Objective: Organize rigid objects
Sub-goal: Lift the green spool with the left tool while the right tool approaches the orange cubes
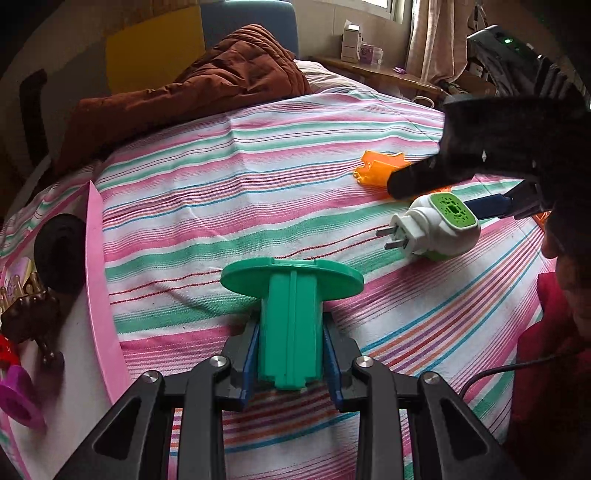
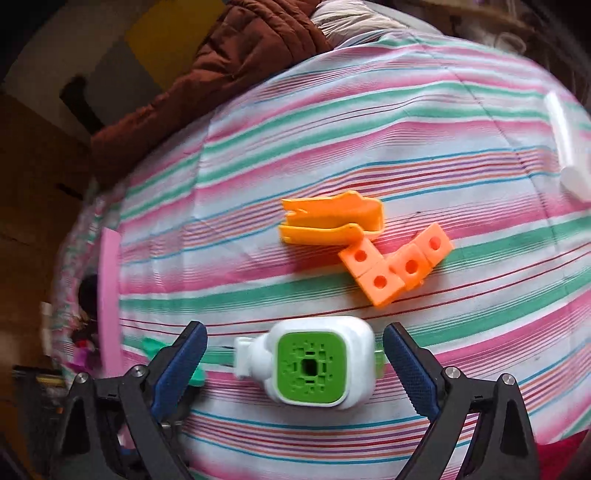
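Striped bedsheet (image 1: 258,177) under green spool (image 1: 291,317); brown quilt (image 1: 221,85) behind.

A bed covered by a striped sheet (image 1: 229,155) in pink, green, white and blue fills most of both views. A brown quilted blanket (image 1: 221,81) is heaped at its far end, with a pale pillow (image 1: 325,75) beside it. Behind, a wall bearing yellow (image 1: 155,48) and blue panels (image 1: 251,18) is seen. A wooden shelf (image 1: 380,72) carrying small boxes is set under a curtained window (image 1: 432,33), through which daylight is admitted.
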Available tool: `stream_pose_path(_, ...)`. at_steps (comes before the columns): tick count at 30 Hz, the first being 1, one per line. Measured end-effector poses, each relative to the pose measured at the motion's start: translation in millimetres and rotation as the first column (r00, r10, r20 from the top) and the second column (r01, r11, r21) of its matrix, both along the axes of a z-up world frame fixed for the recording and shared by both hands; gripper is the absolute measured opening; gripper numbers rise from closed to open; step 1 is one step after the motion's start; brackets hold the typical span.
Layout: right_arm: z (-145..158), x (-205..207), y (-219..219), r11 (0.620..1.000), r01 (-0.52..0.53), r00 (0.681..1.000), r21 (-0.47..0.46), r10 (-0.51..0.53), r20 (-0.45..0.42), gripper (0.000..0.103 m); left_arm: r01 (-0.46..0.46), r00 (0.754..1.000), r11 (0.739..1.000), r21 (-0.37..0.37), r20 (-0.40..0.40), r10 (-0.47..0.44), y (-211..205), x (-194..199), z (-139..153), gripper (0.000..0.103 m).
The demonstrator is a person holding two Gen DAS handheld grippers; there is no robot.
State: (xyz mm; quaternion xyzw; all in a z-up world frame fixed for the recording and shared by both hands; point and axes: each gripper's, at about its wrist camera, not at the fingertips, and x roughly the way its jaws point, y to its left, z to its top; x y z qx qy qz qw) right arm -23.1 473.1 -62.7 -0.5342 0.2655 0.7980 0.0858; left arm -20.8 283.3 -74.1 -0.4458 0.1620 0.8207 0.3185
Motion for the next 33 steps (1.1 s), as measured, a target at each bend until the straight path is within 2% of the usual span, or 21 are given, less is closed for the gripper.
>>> stream_pose_path(5,0,5,11,0.999,0.035,0.999,-0.008,-0.035,-0.001,0.097,-0.001,1.0,1.0,0.01,-0.01,0.001,-3,3,-1,0.03)
stream_pose_path(8,0,4,9,0.995,0.01,1.0,-0.102,-0.012,-0.023,0.098,-0.002,1.0,1.0,0.015,-0.008,0.002,-3,4,-1,0.03)
stream_pose_path(11,0,-2,-3,0.981,-0.07,0.997,-0.182,0.062,-0.049,0.097,-0.004,1.0,1.0,0.025,-0.002,0.004,-7,5,-1,0.03)
stream_pose_path(13,0,-4,-7,0.976,-0.092,0.995,-0.195,0.082,-0.055,0.097,-0.004,1.0,1.0,0.026,-0.003,0.004,-7,5,-1,0.03)
stream_pose_path(15,1,2,-3,0.984,-0.064,0.997,-0.168,0.057,-0.049,0.097,-0.005,1.0,1.0,0.029,-0.003,0.005,-9,5,-1,0.03)
stream_pose_path(17,2,7,11,0.99,0.016,0.999,-0.138,-0.023,-0.049,0.097,-0.005,1.0,1.0,0.031,-0.003,0.005,-10,5,-1,0.03)
stream_pose_path(19,8,17,32,0.982,0.128,0.987,-0.141,-0.14,-0.082,0.096,-0.004,1.0,0.999,0.033,-0.002,0.005,-10,5,-2,0.03)
stream_pose_path(21,20,31,52,0.956,0.254,0.947,-0.148,-0.277,-0.163,0.095,-0.005,1.0,0.999,0.035,-0.001,0.005,-11,5,-2,0.03)
stream_pose_path(23,27,44,66,0.927,0.351,0.904,-0.134,-0.373,-0.208,0.091,-0.006,1.0,0.999,0.037,0.001,0.006,-12,5,-2,0.03)
stream_pose_path(25,27,56,79,0.89,0.432,0.865,-0.147,-0.455,-0.212,0.084,-0.006,1.0,0.999,0.04,0.004,0.006,-13,4,-2,0.03)
stream_pose_path(27,21,57,85,0.872,0.468,0.854,-0.145,-0.488,-0.181,0.075,-0.006,1.0,0.999,0.04,0.006,0.006,-12,3,-2,0.03)
stream_pose_path(30,16,46,79,0.887,0.447,0.877,-0.117,-0.46,-0.141,0.074,-0.006,1.0,0.999,0.044,0.008,0.006,-13,3,-2,0.03)
stream_pose_path(33,8,26,67,0.92,0.387,0.916,-0.051,-0.391,-0.092,0.074,-0.006,1.0,0.999,0.048,0.01,0.006,-14,3,-2,0.03)
